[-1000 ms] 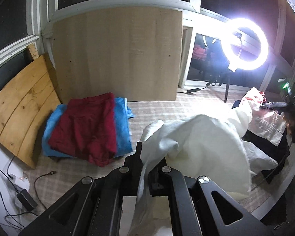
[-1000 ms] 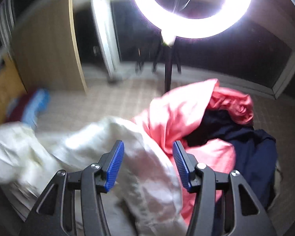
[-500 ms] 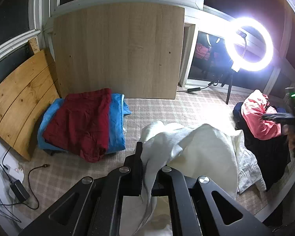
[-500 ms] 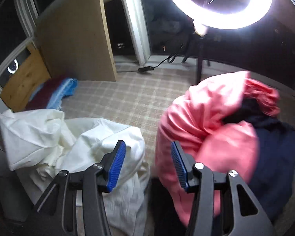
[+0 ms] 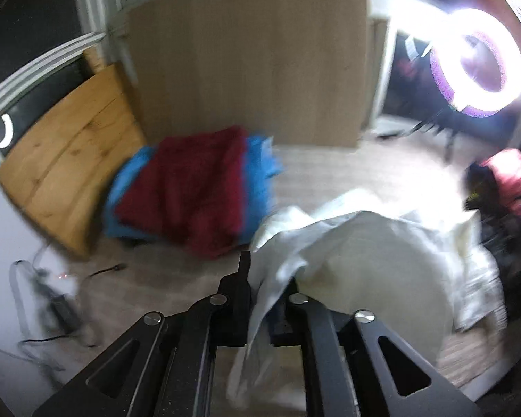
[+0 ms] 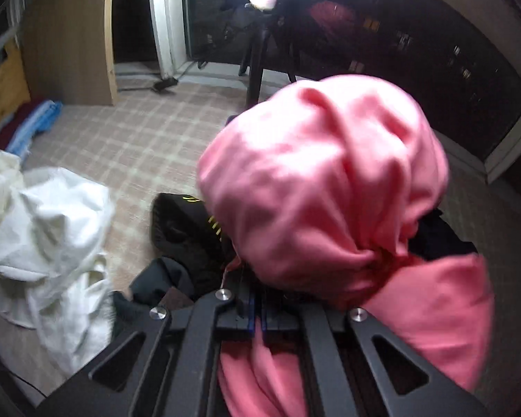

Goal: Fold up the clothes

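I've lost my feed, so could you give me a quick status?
Left gripper pinching white cloth. Right gripper just closed on pink garment. Dark clothes underneath.

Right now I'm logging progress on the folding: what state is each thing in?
left tool: gripping the white garment.
white garment: crumpled, unfolded.
right tool: just closed on the pink garment.
pink garment: bunched, unfolded.
red garment: folded, atop the blue garment.
ring light: on.
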Demonstrator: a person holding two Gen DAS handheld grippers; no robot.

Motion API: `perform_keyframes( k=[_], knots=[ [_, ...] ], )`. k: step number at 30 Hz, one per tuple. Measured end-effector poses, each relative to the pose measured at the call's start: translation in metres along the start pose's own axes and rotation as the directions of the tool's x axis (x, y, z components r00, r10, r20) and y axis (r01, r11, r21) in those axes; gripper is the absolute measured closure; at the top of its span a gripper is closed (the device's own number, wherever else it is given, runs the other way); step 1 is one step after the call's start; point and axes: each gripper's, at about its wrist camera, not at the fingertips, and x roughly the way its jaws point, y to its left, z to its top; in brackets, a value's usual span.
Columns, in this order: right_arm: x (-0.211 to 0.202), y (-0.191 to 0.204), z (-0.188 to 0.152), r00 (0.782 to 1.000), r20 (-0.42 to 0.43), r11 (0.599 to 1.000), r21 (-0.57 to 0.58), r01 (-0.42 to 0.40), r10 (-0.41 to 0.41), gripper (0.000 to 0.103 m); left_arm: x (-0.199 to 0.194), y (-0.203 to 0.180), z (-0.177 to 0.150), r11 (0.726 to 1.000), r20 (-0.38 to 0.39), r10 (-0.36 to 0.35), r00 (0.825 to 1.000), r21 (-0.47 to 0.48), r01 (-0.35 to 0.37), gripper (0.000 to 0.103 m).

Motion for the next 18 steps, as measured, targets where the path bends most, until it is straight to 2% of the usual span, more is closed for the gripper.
perform_keyframes(
  k=[1, 2, 4, 5, 6, 8, 9, 10, 11, 12, 13, 15, 17, 18],
  knots=[
    [-0.008, 0.008, -0.005, 1.000, 0.008, 1.000, -0.029, -0.006, 0.006, 0.084, 0.005, 0.009, -0.005, 0.999, -0.029, 0.034, 0.999, 0.006, -0.034, 0.092],
    [-0.016, 0.016, -0.012, 1.000, 0.016, 0.998, -0.062, -0.010, 0.011, 0.061, 0.009, 0.018, -0.010, 0.998, -0.056, 0.068, 0.996, 0.014, -0.067, 0.091],
    [-0.035, 0.043, -0.026, 0.997, 0.065, 0.991, -0.128, -0.027, 0.035, 0.036, 0.007, 0.034, -0.022, 0.990, -0.079, 0.138, 0.987, 0.030, -0.136, 0.091],
    [-0.044, 0.061, -0.032, 0.994, 0.090, 0.986, -0.158, -0.042, 0.057, 0.033, 0.003, 0.041, -0.027, 0.987, -0.082, 0.161, 0.984, 0.024, -0.159, 0.091],
    [-0.053, 0.078, -0.039, 0.990, 0.115, 0.980, -0.189, -0.057, 0.080, 0.032, -0.008, 0.045, -0.031, 0.988, -0.070, 0.152, 0.986, 0.011, -0.151, 0.093],
    [-0.057, 0.121, -0.050, 0.980, 0.111, 0.962, -0.237, -0.135, 0.164, 0.024, -0.028, 0.045, -0.038, 0.995, -0.035, 0.103, 0.994, 0.001, -0.103, 0.089],
    [-0.054, 0.143, -0.054, 0.976, 0.099, 0.948, -0.275, -0.160, 0.193, 0.024, -0.037, 0.037, -0.040, 0.998, -0.014, 0.065, 0.998, 0.017, -0.065, 0.079],
    [-0.051, 0.166, -0.058, 0.972, 0.087, 0.932, -0.315, -0.182, 0.219, 0.024, -0.045, 0.022, -0.042, 0.998, 0.008, 0.020, 1.000, 0.058, -0.021, 0.064],
    [-0.045, 0.189, -0.062, 0.970, 0.073, 0.912, -0.363, -0.191, 0.232, 0.024, -0.047, 0.006, -0.045, 0.994, 0.017, -0.012, 1.000, 0.110, 0.010, 0.056],
    [-0.039, 0.212, -0.066, 0.968, 0.059, 0.890, -0.411, -0.199, 0.244, 0.024, -0.049, -0.012, -0.049, 0.985, 0.022, -0.043, 0.999, 0.170, 0.038, 0.048],
    [-0.032, 0.230, -0.068, 0.970, 0.044, 0.875, -0.442, -0.198, 0.241, 0.024, -0.045, -0.037, -0.056, 0.961, 0.019, -0.060, 0.998, 0.273, 0.053, 0.047],
    [-0.018, 0.259, -0.072, 0.972, 0.014, 0.852, -0.484, -0.198, 0.234, 0.024, -0.032, -0.067, -0.062, 0.918, 0.031, -0.025, 0.999, 0.398, 0.011, 0.047],
    [-0.002, 0.275, -0.069, 0.972, -0.020, 0.850, -0.481, -0.216, 0.235, 0.024, -0.008, -0.085, -0.063, 0.888, 0.025, -0.017, 1.000, 0.461, 0.004, 0.047],
    [0.008, 0.280, -0.067, 0.972, -0.040, 0.853, -0.472, -0.222, 0.231, 0.024, 0.004, -0.087, -0.060, 0.887, 0.011, -0.028, 1.000, 0.461, 0.020, 0.047]
  ],
)
